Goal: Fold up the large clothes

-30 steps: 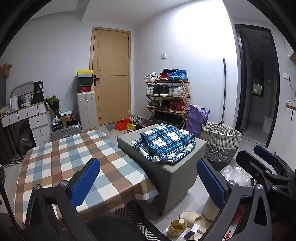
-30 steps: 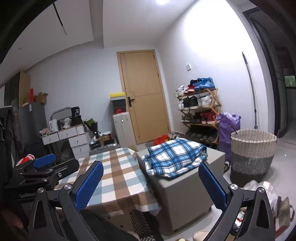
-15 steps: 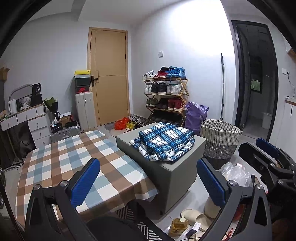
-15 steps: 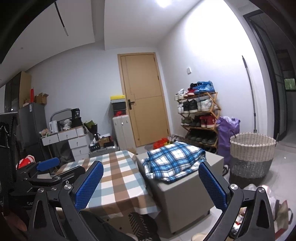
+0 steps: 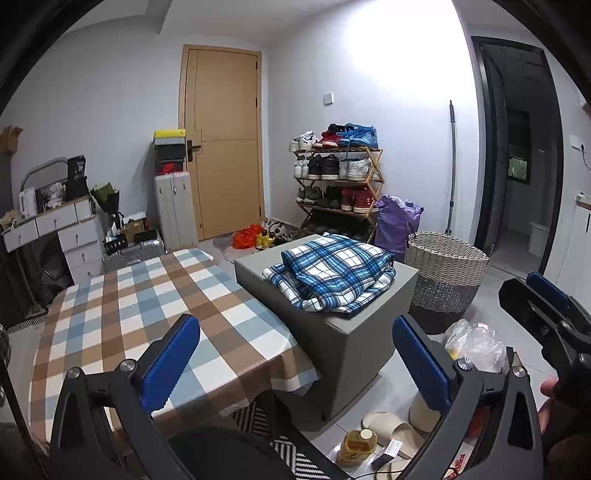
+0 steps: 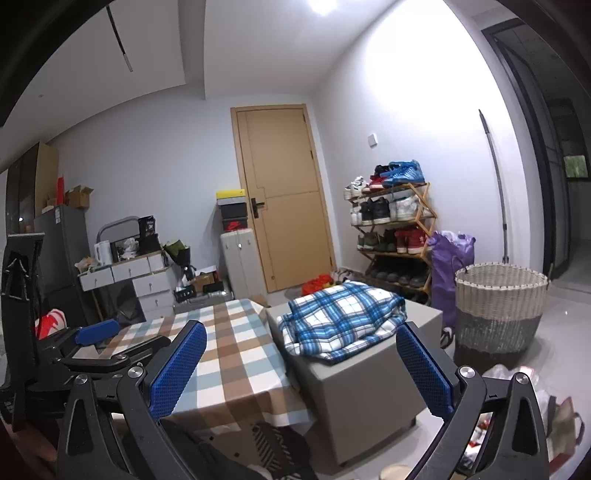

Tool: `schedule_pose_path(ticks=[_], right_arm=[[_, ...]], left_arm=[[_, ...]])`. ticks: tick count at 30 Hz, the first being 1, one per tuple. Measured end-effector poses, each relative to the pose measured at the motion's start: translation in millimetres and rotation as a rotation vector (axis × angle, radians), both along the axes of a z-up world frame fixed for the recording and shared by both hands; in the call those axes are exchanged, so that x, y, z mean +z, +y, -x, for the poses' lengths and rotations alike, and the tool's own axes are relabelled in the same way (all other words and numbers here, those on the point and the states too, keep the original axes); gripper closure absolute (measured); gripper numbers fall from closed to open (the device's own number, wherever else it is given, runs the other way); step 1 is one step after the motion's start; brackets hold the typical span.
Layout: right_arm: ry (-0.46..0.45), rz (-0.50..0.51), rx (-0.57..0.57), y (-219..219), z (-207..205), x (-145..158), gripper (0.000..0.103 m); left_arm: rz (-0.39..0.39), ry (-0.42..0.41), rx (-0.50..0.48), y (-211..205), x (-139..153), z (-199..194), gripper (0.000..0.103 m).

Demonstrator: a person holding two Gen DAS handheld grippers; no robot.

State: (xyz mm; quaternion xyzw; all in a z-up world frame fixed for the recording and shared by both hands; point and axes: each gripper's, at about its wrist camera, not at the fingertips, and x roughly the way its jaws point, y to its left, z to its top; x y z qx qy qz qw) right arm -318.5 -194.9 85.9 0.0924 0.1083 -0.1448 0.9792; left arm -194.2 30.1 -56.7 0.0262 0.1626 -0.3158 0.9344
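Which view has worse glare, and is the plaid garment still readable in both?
Right wrist view: the ceiling light blows out the wall above the shoe rack. Left wrist view: a softer bright patch on that wall. The plaid garment reads sharply in both; fisheye bends the frame edges.

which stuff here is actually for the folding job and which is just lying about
For the job:
- plaid garment, bunched on the grey box
- checked table, bare
- left gripper and right gripper, both open, holding nothing

Lying about:
- woven basket
- shoe rack
- purple bag
- slippers and bottle on the floor
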Motion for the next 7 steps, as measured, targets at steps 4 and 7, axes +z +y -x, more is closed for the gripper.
schedule_pose_path(ticks=[4,7], right_arm=[[0.006,0.003,0.004,1.2,-0.9,-3.1,0.0],[0.011,0.009,0.005,2.4,-2.0,-6.3,0.0]], left_arm=[[-0.017,-0.005,-0.013,-3.9,-3.1,1.8,0.001],[-0.01,-0.007,-0.017,-4.5,-3.0,2.0,0.001]])
